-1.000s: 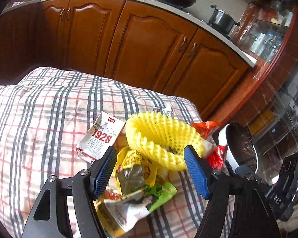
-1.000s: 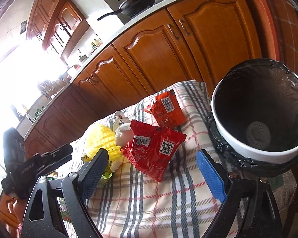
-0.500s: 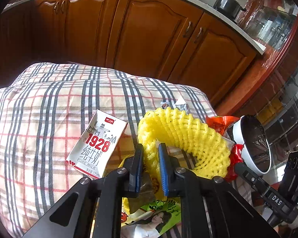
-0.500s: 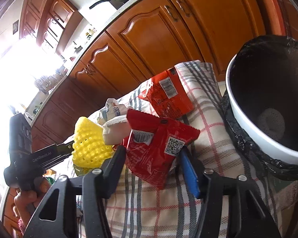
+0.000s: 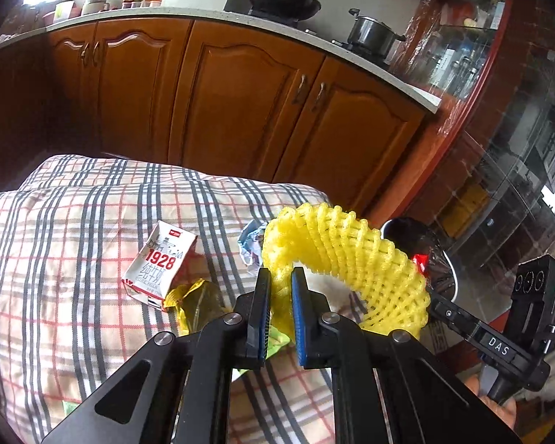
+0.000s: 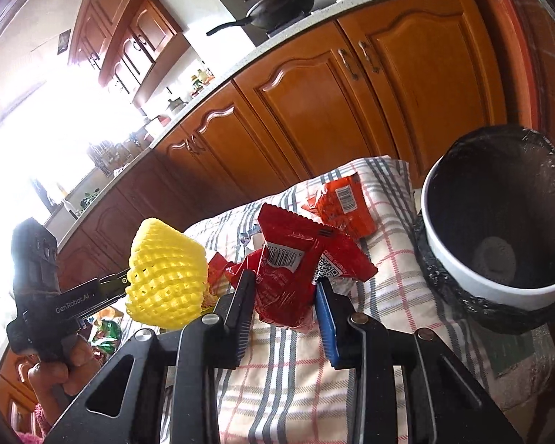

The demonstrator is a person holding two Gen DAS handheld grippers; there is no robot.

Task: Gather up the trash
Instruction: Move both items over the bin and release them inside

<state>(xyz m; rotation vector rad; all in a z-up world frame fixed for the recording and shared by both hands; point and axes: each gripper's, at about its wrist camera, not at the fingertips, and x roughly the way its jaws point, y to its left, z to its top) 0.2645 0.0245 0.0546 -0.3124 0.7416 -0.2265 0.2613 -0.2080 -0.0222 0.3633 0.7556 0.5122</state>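
Note:
My left gripper is shut on the rim of a yellow foam fruit net and holds it above the plaid-covered table; the net also shows in the right wrist view. My right gripper is shut on a red snack bag, lifted off the cloth. A white bin with a black liner stands at the right table edge. An orange wrapper lies beside it. A 1928 milk carton, a yellow wrapper and a crumpled blue-white wrapper lie on the cloth.
Wooden kitchen cabinets run behind the table, with a wok and a pot on the counter. A glass cabinet stands at the right. A green wrapper lies under my left fingers.
My left gripper closed on the yellow net and lifted it. My right gripper closed on the red snack bag and raised it off the cloth.

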